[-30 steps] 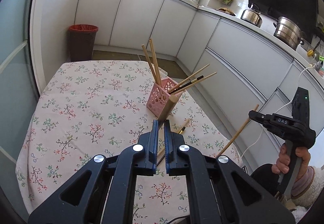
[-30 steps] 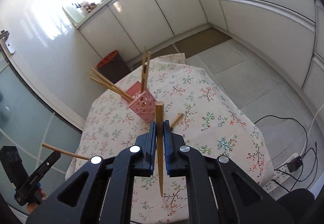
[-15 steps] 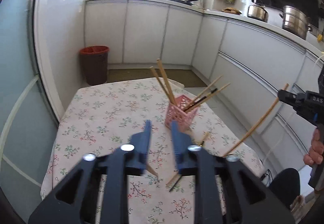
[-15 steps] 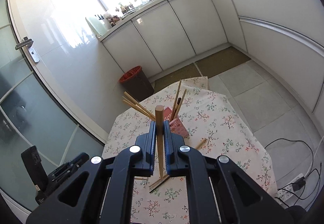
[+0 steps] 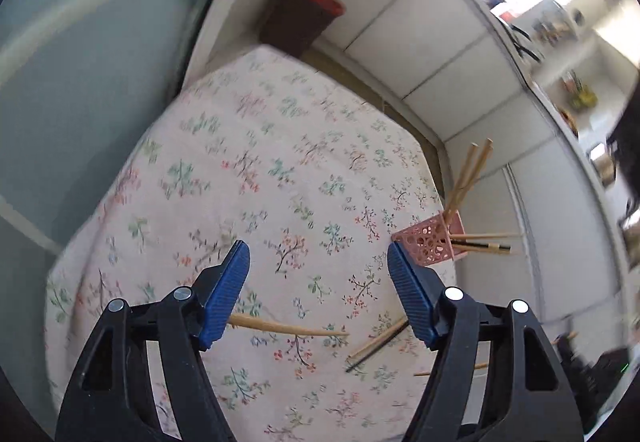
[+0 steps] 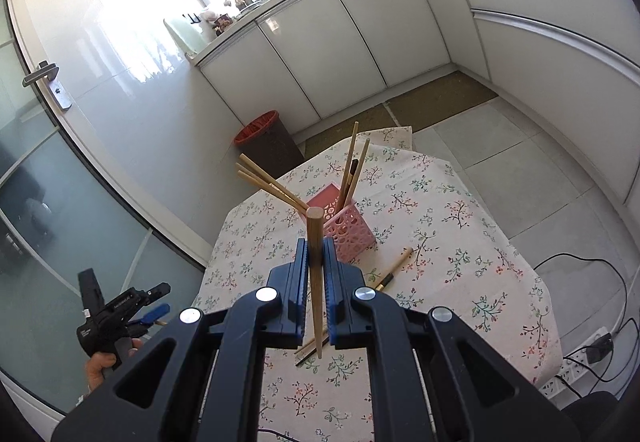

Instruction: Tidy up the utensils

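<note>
A pink perforated holder (image 6: 347, 228) with several wooden chopsticks stands on the floral tablecloth (image 6: 440, 226); it also shows in the left wrist view (image 5: 430, 243). My right gripper (image 6: 316, 254) is shut on a wooden chopstick (image 6: 315, 242), held upright above the table near the holder. My left gripper (image 5: 318, 282) is open and empty above the cloth (image 5: 260, 170). A loose chopstick (image 5: 288, 327) lies below it, and a crossed pair (image 5: 376, 342) to the right. One more chopstick (image 6: 394, 269) lies beside the holder.
A red-rimmed dark bin (image 6: 266, 140) stands on the floor behind the table. White cabinets (image 6: 360, 42) line the walls. A glass door (image 6: 60, 162) is at the left. A power strip and cables (image 6: 580, 358) lie on the floor at the right.
My left gripper has opened wide, dropped its chopstick onto the cloth and swung left over the table. My right gripper has risen, still holding its chopstick.
</note>
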Demonstrator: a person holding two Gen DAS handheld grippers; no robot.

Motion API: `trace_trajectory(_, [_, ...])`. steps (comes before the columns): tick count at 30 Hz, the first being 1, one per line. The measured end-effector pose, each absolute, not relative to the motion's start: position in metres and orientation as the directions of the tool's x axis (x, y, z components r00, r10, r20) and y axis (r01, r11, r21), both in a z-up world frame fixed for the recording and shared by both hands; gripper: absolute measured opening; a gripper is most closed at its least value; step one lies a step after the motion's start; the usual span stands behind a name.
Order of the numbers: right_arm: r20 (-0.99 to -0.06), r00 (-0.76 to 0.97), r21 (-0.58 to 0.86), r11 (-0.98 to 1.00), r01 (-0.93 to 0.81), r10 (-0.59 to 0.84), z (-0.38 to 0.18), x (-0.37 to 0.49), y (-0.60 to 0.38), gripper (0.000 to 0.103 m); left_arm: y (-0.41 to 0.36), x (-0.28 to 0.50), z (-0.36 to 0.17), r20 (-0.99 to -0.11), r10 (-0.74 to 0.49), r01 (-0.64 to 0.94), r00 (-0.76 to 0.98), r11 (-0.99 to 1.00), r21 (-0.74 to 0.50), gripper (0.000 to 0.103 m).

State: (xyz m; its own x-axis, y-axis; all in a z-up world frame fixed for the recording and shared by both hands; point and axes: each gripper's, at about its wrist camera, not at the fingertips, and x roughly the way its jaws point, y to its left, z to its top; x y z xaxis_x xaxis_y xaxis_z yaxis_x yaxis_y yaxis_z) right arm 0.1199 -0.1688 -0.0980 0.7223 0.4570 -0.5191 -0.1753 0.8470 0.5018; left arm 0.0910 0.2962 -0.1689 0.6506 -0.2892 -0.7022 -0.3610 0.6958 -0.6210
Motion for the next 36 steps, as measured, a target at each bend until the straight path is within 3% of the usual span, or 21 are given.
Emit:
trace_trajectory(7, [-0.524,0.712,0.504,0.844,-0.183,0.467,-0.102,0.122,-0.167,0.008,0.322,0.081,-0.216,-0.854,-0.287,-0.593,0.434,0.622,-0.511,0.068])
trace_trajectory(11, [-0.514,0.710,0.505,0.839,-0.203,0.481,-0.102,0.122,-0.162,0.008,0.324,0.057,-0.242,-0.875,-0.350,-0.747,0.335,0.467,-0.473,0.067])
trace_trajectory(21, [-0.520,0.691,0.550,0.816,-0.179,0.502,-0.119,0.134,-0.176,0.008,0.335,0.062,-0.267,-0.966,-0.187,-0.928,0.178,0.294,-0.228,0.067])
trace_trajectory(27, [-0.525,0.689,0.565,0.810,-0.157,0.500,-0.124,0.140,-0.182,0.008,0.316,0.090,-0.260,-0.997,0.003,-0.935,0.075,0.348,-0.069,0.066])
trace_trajectory(30, [-0.528,0.688,0.571,0.808,-0.146,0.498,-0.126,0.140,-0.183,0.008,0.305,0.099,-0.253,-0.991,0.075,-0.892,0.109,0.447,-0.064,0.051])
trace_trajectory(32, [-0.529,0.685,0.575,0.805,-0.144,0.500,-0.125,0.139,-0.182,0.008,0.302,0.104,-0.248,-0.982,0.081,-0.840,0.172,0.532,-0.103,0.016])
trace_trajectory(36, [-0.529,0.686,0.571,0.808,-0.148,0.499,-0.122,0.137,-0.180,0.008,0.310,0.105,-0.248,-0.950,-0.017,-0.766,0.312,0.586,-0.263,0.009])
